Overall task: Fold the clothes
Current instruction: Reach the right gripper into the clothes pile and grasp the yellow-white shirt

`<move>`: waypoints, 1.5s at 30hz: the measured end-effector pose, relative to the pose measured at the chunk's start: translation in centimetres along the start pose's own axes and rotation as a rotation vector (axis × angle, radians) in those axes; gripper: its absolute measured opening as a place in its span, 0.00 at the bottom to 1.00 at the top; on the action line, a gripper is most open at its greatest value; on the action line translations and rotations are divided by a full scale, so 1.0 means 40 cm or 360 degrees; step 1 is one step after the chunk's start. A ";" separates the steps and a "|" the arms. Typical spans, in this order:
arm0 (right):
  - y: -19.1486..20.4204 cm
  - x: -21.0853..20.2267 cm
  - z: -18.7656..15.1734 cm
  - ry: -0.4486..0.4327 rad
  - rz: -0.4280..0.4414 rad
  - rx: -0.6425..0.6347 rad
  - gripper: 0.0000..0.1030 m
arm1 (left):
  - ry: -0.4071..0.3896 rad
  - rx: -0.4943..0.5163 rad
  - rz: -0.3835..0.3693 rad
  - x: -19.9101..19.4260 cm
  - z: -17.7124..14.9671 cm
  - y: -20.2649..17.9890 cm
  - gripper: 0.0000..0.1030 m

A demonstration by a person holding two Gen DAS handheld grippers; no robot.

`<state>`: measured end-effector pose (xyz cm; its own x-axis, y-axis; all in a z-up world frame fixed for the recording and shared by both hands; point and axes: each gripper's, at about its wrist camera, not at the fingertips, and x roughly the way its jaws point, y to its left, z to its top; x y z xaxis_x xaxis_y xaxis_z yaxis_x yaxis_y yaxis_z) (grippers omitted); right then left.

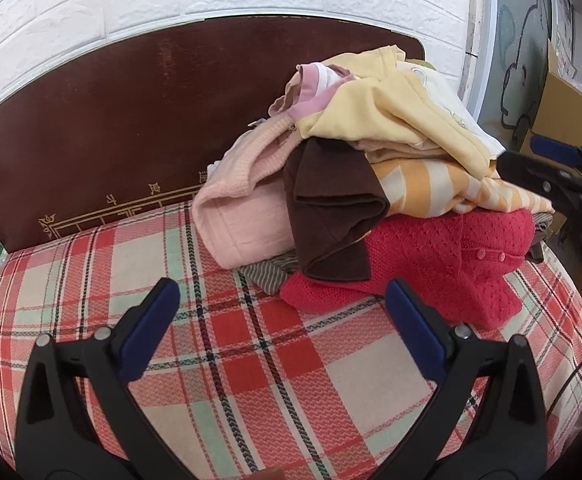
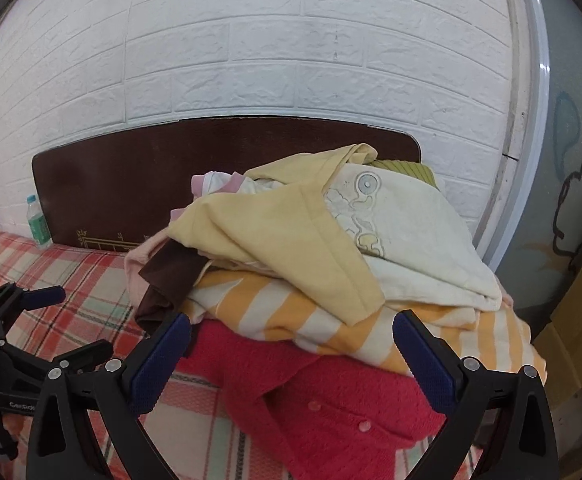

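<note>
Right wrist view | right gripper wide, empty, just before clothes pile on bed, likely choosing a garment | left gripper wide, empty over bedspread, kept free for spreading

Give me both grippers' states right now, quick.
Left gripper: open, holding nothing, over the plaid blanket.
Right gripper: open, holding nothing, facing the clothes pile.
</note>
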<state>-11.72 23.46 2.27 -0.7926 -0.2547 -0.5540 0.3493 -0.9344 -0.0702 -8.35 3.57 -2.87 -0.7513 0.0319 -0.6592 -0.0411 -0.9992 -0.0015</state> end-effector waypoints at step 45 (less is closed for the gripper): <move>-0.079 -0.179 0.046 0.0207 -0.0253 -0.0252 0.88 | -0.0170 -0.0090 -0.0205 0.021 0.087 0.111 1.00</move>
<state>-8.08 27.77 7.98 -0.7766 -0.0637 -0.6268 0.3073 -0.9068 -0.2886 -11.46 -0.77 -0.81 -0.8081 0.1591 -0.5672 -0.1066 -0.9864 -0.1248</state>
